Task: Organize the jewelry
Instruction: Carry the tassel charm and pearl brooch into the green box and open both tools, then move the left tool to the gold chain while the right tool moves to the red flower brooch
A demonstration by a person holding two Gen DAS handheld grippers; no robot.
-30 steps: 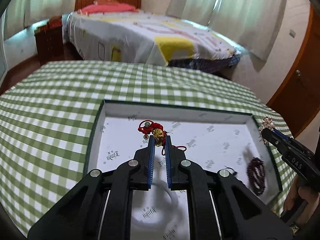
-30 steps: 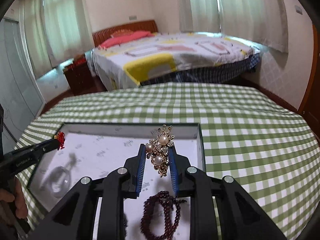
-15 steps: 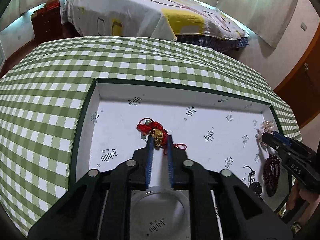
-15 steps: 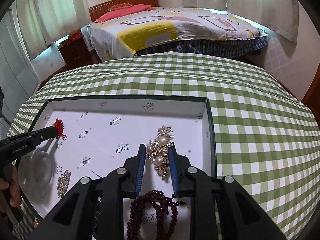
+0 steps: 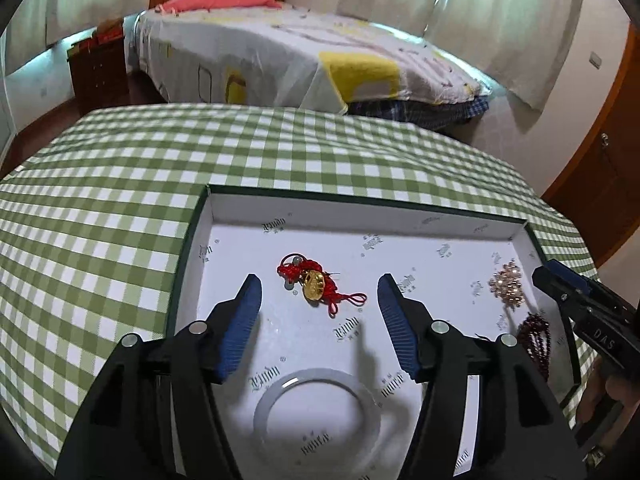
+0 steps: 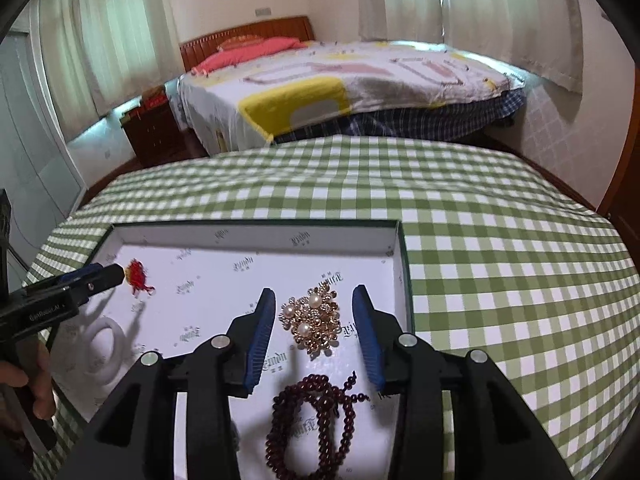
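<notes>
Fingers of the left gripper [image 5: 319, 292] stand wide apart over the white-lined tray [image 5: 360, 210], flanking but not touching the red-cord gold charm [image 5: 314, 282] lying on the liner; a pale bangle [image 5: 316, 406] lies nearer the camera. Rightward, the right gripper [image 6: 314, 306] is likewise spread around the pearl brooch [image 6: 312, 320], with dark red beads [image 6: 316, 416] beside it. Judged best practice: lift both grippers straight up, avoiding snagging the cord or brooch.
</notes>
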